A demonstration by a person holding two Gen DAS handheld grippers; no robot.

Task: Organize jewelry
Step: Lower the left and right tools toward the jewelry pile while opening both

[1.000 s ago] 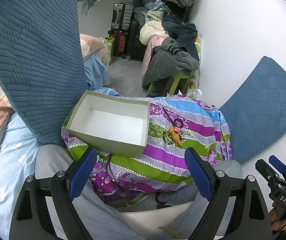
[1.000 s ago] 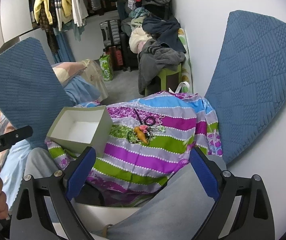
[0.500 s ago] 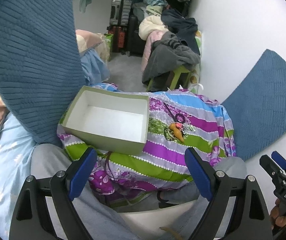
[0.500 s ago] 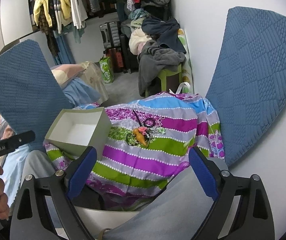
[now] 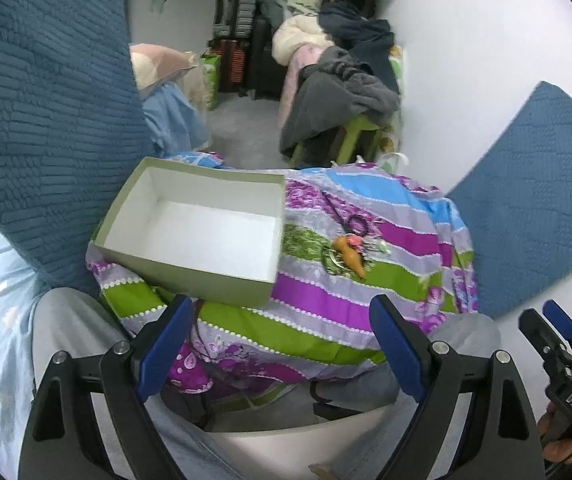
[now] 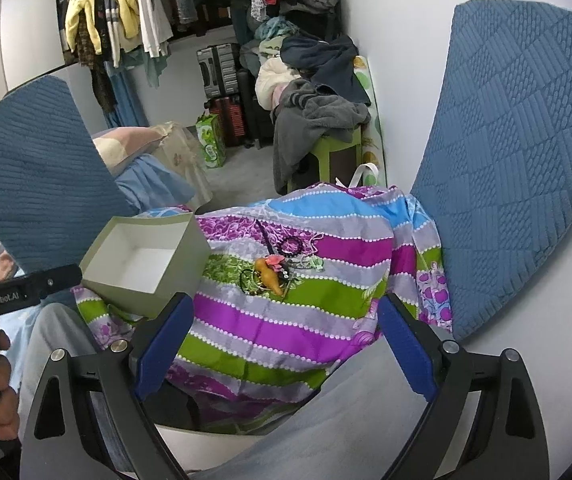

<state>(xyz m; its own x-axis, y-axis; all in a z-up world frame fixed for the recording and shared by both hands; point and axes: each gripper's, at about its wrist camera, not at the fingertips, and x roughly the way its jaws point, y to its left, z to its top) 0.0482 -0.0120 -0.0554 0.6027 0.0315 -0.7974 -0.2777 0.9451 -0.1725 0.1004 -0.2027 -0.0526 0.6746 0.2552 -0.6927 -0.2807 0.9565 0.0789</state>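
Observation:
A small pile of jewelry [image 5: 349, 249] lies on a striped purple, green and blue cloth [image 5: 326, 304]: an orange carrot-shaped charm, a dark bead bracelet, a dark stick and pale chains. It also shows in the right wrist view [image 6: 275, 266]. An open green box [image 5: 201, 226] with an empty white inside sits to the left of the pile, also in the right wrist view [image 6: 141, 260]. My left gripper [image 5: 277, 344] is open and empty, held near and below the box. My right gripper [image 6: 286, 344] is open and empty, short of the pile.
Blue quilted cushions stand at the left [image 5: 37, 112] and against the white wall at the right [image 6: 526, 152]. The cloth covers a raised surface over the person's grey-trousered legs [image 5: 69, 336]. Behind are a clothes-piled green stool [image 6: 326, 136], suitcases and hanging clothes.
Both cameras have shifted slightly forward and up, so box and jewelry sit a little lower and nearer in view. Both grippers stay open. Nothing on the cloth has moved.

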